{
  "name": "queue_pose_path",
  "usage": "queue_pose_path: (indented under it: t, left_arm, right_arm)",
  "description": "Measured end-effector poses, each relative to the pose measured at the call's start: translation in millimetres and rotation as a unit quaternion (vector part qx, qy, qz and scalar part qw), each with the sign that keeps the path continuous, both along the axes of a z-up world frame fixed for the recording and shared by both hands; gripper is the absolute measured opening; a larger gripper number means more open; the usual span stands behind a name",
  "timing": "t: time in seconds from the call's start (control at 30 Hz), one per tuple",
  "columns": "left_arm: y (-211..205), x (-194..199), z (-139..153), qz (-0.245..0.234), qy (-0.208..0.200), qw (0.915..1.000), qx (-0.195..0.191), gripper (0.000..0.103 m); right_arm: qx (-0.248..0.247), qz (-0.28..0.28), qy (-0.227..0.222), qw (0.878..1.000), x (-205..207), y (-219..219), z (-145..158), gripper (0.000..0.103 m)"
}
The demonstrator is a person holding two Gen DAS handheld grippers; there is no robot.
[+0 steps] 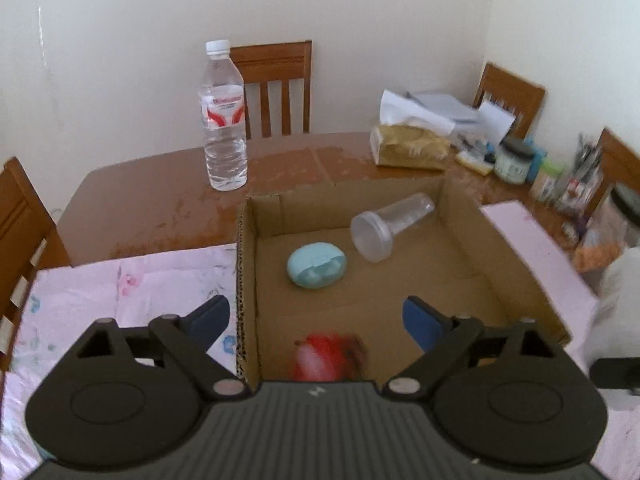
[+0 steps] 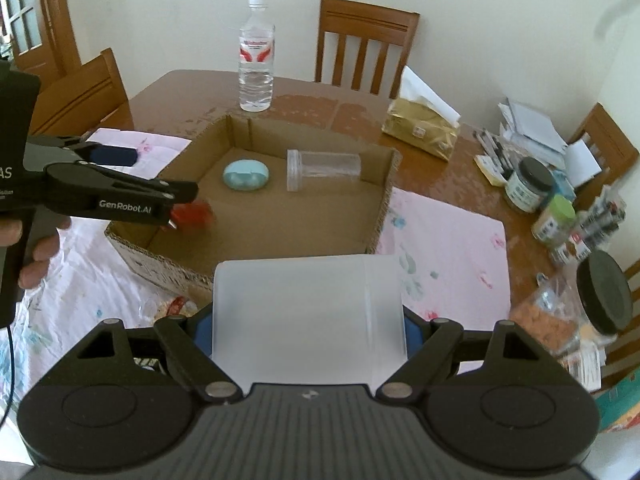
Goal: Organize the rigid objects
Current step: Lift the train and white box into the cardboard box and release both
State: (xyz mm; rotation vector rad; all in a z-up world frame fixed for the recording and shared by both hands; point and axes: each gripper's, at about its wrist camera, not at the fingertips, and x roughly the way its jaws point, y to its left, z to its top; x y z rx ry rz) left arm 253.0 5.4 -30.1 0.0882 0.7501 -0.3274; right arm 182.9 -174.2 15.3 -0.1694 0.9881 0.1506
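Left hand-held gripper (image 1: 316, 318): blue-padded fingers spread wide, nothing between them, held above the near left corner of the shallow brown cardboard box (image 1: 520, 256). Just below and between the fingers, a small red object (image 1: 330, 356) on or just over the box floor, motion-blurred; its shape cannot be made out. In the right wrist view the same red blur (image 2: 192, 216) sits at the tip of the left hand-held gripper (image 2: 132, 178).

Right hand-held gripper (image 2: 308, 332): clamped on a frosted white plastic container (image 2: 308, 316), held crosswise between the blue pads, near the box's near wall, over the pale pink floral cloth (image 2: 444, 240) that lies under the box.

Inside the box: a light blue oval case (image 1: 316, 264) near the middle, lying flat; a clear plastic jar with a clear lid (image 1: 390, 224) on its side toward the far right corner. The two lie near each other, not touching.

Brown wooden table (image 1: 160, 196): a clear plastic water bottle with a white cap and red label (image 1: 223, 120) stands upright beyond the box's far left corner. A gold tissue pack (image 1: 412, 146) lies beyond the far right corner. Jars and papers cluster at the table's right edge (image 2: 532, 184). Wooden chairs (image 1: 276, 88) stand around the table.
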Motion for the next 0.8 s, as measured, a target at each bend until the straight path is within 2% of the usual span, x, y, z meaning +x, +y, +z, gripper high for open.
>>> queue_pose_path:
  t: [0.1,0.2,0.43,0.6,0.8]
  left_arm:
    - [7.1,-10.3,2.6,0.005,0.007,1.0000,0.001,0.094]
    - [15.8,-28.8,6.0,0.019,0.000,0.9994,0.030,0.097]
    - [46.8,-70.5,8.1,0.080,-0.006,0.9949,0.062,0.099]
    - [66.0,-89.7,1.2,0.123,0.016,0.9899,0.069,0.099]
    - [79.5,-107.5,-2.5,0.158,0.032,0.9845,0.069,0.099]
  right_arm:
    - [0.000,0.009,0.000,1.000,10.4,1.8,-1.6,0.087]
    - [0.000,0.019,0.002,1.000,24.0,4.7,-3.4,0.087]
    - [0.001,0.042,0.007,0.999,68.3,12.6,-13.3,0.087]
    - [0.001,0.047,0.022,0.999,103.8,17.2,-30.1,0.087]
    - [-0.003,0.028,0.030,0.999,139.2,17.8,-49.0,0.087]
